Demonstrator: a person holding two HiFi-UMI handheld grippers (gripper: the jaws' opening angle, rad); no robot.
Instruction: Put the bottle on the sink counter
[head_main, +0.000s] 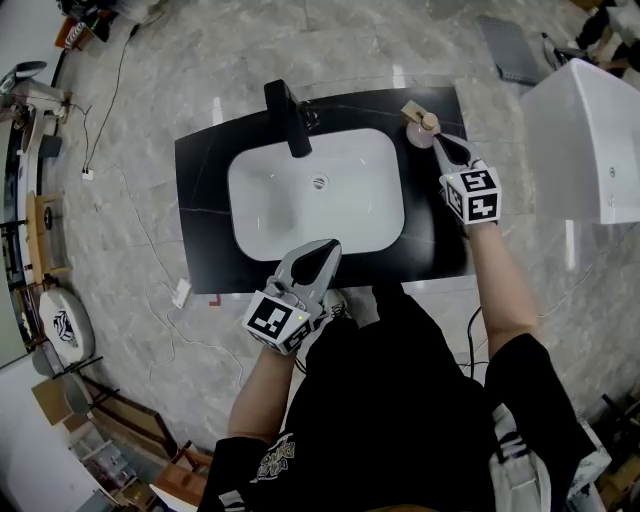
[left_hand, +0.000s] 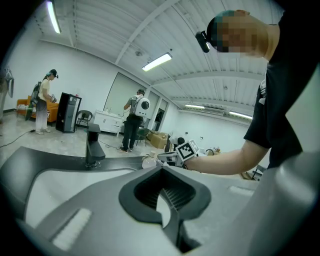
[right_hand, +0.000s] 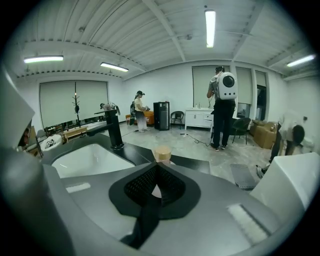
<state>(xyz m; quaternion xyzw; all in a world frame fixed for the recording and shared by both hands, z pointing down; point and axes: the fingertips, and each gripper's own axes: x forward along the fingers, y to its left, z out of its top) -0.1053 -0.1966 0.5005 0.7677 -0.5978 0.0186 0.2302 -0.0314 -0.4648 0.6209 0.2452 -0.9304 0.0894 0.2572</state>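
Bottle (head_main: 425, 127) stands upright on the black bench (head_main: 200, 215), at the 1 o'clock corner in the head view and clear of the white basin (head_main: 270, 200) — pale body, tan cap. Right claw (head_main: 446, 141) is just beside it, at about 4 o'clock of the bottle, tips pointing at it. In the right gripper view its two jaws sit together at the tips with only a thin sliver between the pads, and nothing is gripped. The bottle's cap pokes up just past them. Can't tell whether the tips touch the bottle. Left claw (head_main: 330, 248) hovers over the bench's 6 o'clock edge, near the front rim of the basin and well apart from the bottle. Its jaws are closed as well and empty, with white basin showing through the small gap behind the tips. Black faucet (head_main: 290, 120) stands at 12 o'clock of the basin. The left gripper view looks across the basin and shows the bottle just off the right claw's tips, on their 9 o'clock side. Grey marble-look floor (head_main: 150, 100) all round — a white boxy fixture (head_main: 580, 140) at 3 o'clock, and people (right_hand: 222, 107) standing in the background of both gripper views.
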